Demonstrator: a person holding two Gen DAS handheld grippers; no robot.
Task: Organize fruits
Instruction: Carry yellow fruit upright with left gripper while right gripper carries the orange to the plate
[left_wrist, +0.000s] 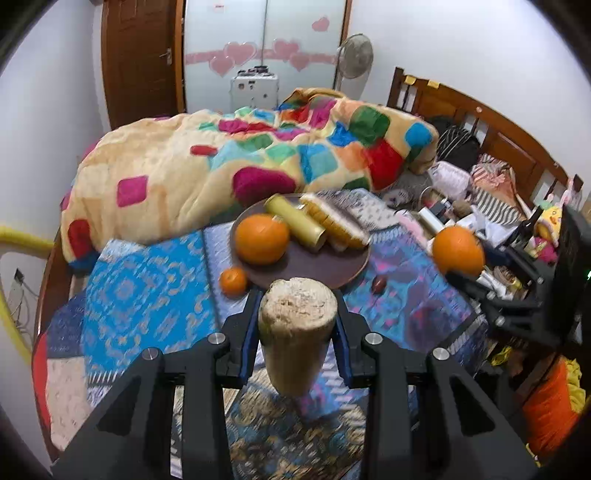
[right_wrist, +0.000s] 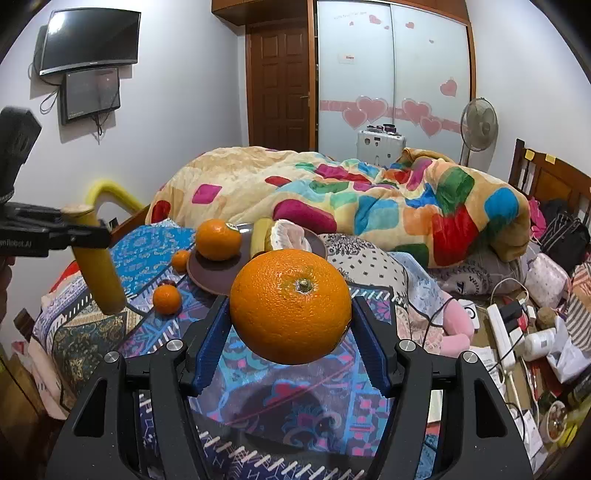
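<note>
Two loads airborne: your left gripper (left_wrist: 297, 325) pinches yellow stalk (left_wrist: 295, 332) upright; right gripper (right_wrist: 291, 317) jaws clamp orange (right_wrist: 290, 305). Brown plate (left_wrist: 314, 266) crowded; orange may roll off rim.

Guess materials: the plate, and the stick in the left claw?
Plate: looks like dark brown wood or matte plastic; smooth, dull, no glare. Stick in the left claw: probably sugarcane; pale fibrous cut end, smooth yellow rind in the right wrist view.
</note>
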